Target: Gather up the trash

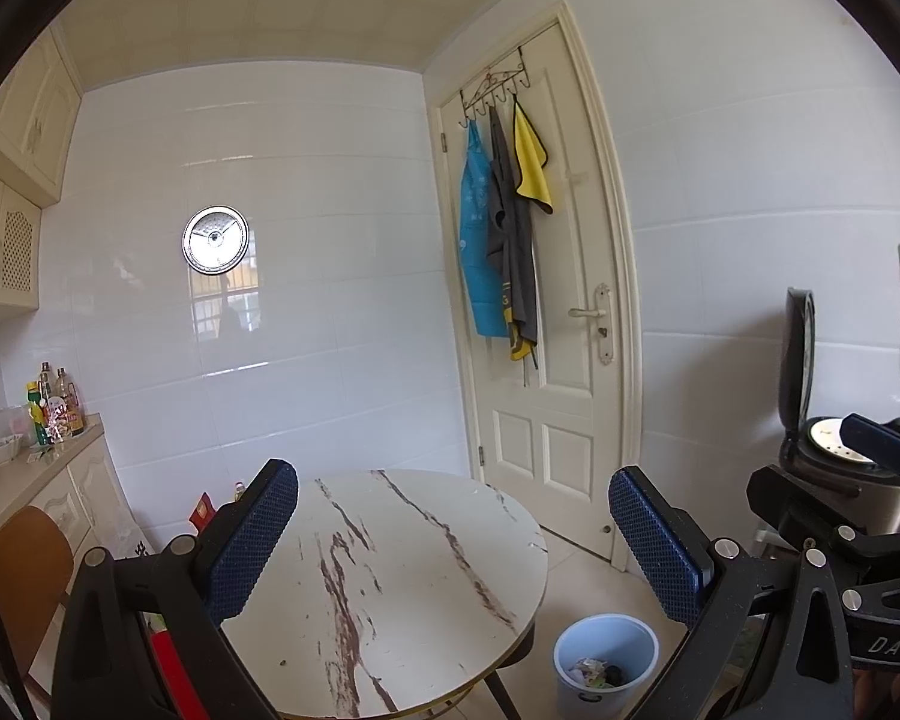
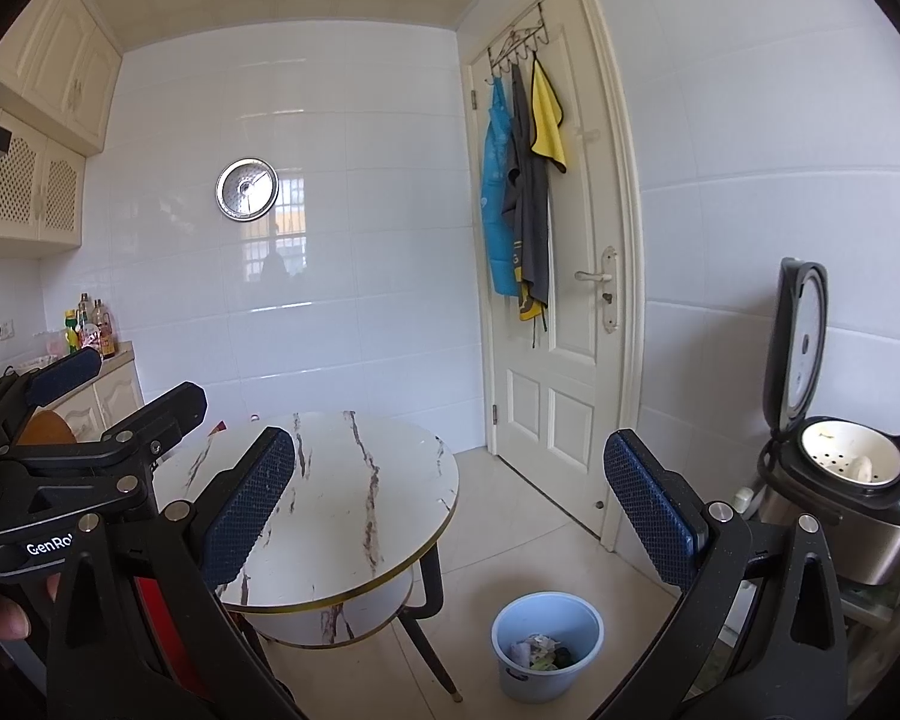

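Observation:
A light blue waste bin (image 1: 606, 663) (image 2: 547, 645) stands on the tiled floor to the right of a round marble-patterned table (image 1: 390, 570) (image 2: 330, 498); crumpled trash (image 1: 594, 673) (image 2: 540, 653) lies in its bottom. My left gripper (image 1: 453, 540) is held above the table, open, with nothing between its blue-padded fingers. My right gripper (image 2: 450, 510) is also raised and open, empty, with the bin below and between its fingers. Each gripper shows at the edge of the other's view: the right gripper (image 1: 840, 516) and the left gripper (image 2: 84, 420).
A closed white door (image 1: 546, 312) with hanging aprons and a yellow cloth stands behind the table. A rice cooker (image 2: 846, 480) with its lid up sits at the right. A counter with bottles (image 1: 54, 408) and a brown chair (image 1: 24, 576) are on the left.

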Demonstrator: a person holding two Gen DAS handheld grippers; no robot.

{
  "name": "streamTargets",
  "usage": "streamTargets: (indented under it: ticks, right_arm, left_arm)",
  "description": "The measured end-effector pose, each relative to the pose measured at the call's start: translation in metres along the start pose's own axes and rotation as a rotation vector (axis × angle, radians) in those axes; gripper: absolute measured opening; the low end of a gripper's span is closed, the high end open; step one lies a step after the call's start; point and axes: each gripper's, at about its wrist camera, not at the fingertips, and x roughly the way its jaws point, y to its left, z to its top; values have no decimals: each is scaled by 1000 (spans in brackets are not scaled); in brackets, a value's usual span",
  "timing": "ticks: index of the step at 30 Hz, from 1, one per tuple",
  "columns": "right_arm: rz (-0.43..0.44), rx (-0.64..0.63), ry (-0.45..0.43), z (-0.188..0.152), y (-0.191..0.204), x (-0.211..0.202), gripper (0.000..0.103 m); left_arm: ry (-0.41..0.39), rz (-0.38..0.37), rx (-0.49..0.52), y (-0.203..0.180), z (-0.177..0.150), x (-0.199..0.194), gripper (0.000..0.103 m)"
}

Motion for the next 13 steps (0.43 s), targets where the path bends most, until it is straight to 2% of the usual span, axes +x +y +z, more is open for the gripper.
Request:
streamTargets:
  ticks: [13]
  right_arm:
    - [2, 2, 1, 0, 0, 1, 103]
  left_arm:
    - [-3, 4, 3, 1, 1, -1, 102]
